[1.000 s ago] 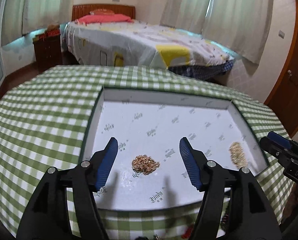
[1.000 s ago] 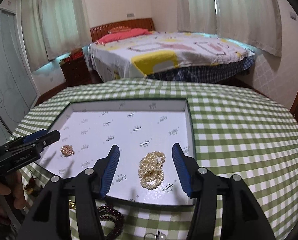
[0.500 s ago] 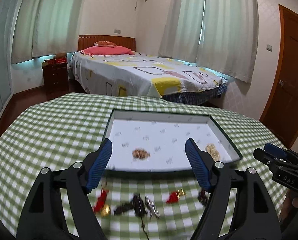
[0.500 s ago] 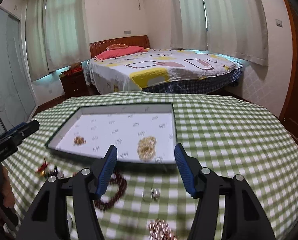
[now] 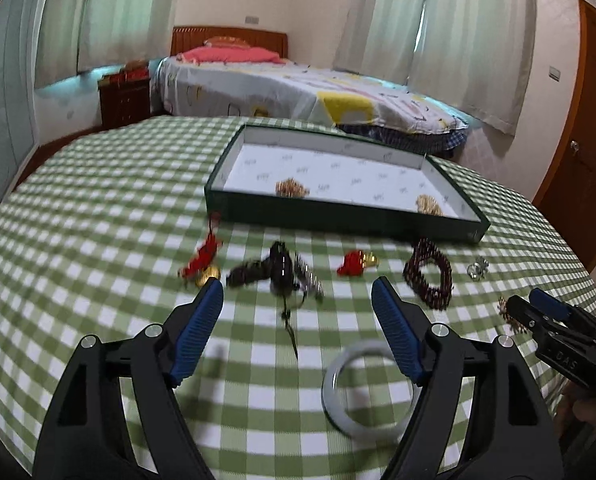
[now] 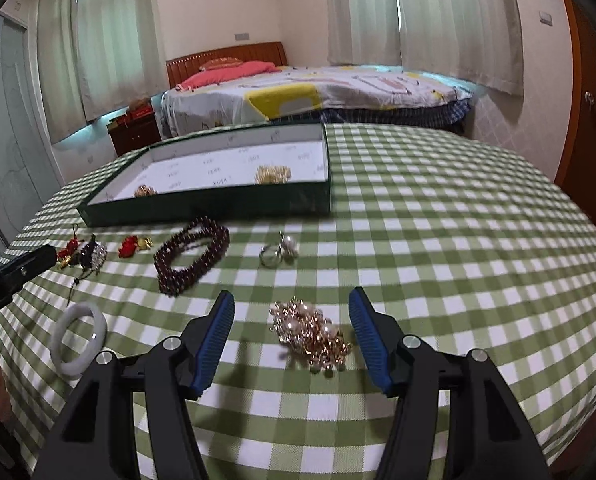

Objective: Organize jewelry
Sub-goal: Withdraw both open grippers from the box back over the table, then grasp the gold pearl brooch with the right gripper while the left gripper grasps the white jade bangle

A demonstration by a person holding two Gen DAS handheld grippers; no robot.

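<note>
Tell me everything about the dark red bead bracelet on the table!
The dark red bead bracelet is a loop of many small, shiny, round maroon beads, apparently wound in several strands. It lies flat on the green checked tablecloth, just in front of the green tray, not touching it. Neither claw touches it.

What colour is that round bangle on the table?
The bangle is plain milky white. It shows best in the right wrist view, lying on the green checked tablecloth.

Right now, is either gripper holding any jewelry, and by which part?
Nothing is held. The left gripper and right gripper are both open and empty above the table, the right over the pearl-and-gold cluster.
</note>
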